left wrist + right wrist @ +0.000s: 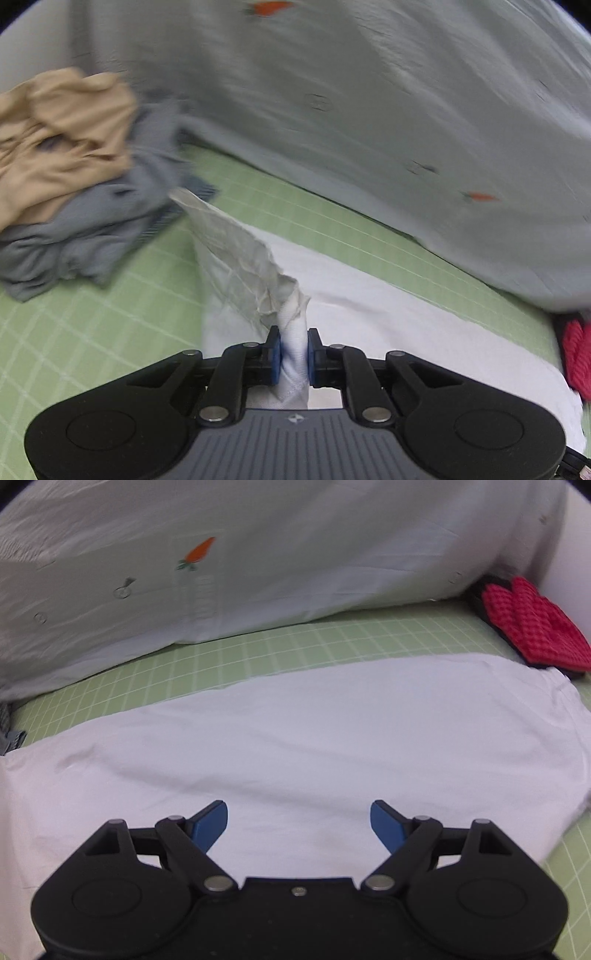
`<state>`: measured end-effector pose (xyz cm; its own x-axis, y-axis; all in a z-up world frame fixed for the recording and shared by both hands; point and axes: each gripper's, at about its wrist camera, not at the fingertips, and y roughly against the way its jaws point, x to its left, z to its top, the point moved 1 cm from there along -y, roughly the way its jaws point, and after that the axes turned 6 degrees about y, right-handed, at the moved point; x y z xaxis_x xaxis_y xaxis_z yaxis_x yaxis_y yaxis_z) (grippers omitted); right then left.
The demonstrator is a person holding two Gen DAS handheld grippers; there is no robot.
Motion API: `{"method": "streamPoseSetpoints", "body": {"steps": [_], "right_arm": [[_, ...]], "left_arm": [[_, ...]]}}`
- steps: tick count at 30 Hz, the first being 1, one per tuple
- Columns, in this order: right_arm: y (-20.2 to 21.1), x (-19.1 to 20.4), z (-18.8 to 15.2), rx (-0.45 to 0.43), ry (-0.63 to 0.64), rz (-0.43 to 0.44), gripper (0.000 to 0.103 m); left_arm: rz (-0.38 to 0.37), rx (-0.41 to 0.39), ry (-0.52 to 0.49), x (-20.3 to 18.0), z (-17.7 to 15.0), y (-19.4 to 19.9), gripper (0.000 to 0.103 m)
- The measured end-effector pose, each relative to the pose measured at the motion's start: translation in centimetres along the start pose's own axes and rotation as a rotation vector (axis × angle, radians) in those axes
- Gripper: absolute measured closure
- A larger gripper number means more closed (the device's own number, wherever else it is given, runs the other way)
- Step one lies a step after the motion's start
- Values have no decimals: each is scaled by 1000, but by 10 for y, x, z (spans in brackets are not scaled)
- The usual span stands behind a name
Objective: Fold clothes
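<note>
On the pale green grid-lined cutting mat, toward its left edge in the left wrist view, sits a rumpled heap: a tan crumpled cloth on top of a grey bunched garment, both smeared by motion blur so their folds and kinds are hard to make out. Just right of the heap, the left gripper has its blue-padded jaws pinched tight on a bunched edge of the white smooth cotton garment, lifting a creased flap with a faint printed or lined inner face; the cloth below the pads is hidden by the black gripper body. The rest of that white garment lies flat across the middle of the mat, its near edge cut off by the tools and its left end running out of the right wrist view. Over it, the right gripper hovers with jaws spread wide and nothing between them. Along the mat's far edge stands a pale grey-green fabric printed with small orange carrots, its top cropped. At the far right corner lies a red knitted item on something dark, partly tucked behind the white garment.
</note>
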<state>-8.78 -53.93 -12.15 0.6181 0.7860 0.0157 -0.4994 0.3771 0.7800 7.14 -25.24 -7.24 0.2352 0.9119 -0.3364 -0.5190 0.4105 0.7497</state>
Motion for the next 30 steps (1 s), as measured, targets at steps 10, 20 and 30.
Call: {"method": "streamPoseSetpoints", "body": {"steps": [10,20,30], "right_arm": [[2,-76,-23,36,-35,-29,18],[0,-55,-18,20,25,71,16],[-11,72,-52,98,167,360,16]], "left_arm": [[-3,294,-140,-93,-105,-49,78],[111,96,-105,-67,-69,0,36],[196,129,-80,-9,-78,24,35]]}}
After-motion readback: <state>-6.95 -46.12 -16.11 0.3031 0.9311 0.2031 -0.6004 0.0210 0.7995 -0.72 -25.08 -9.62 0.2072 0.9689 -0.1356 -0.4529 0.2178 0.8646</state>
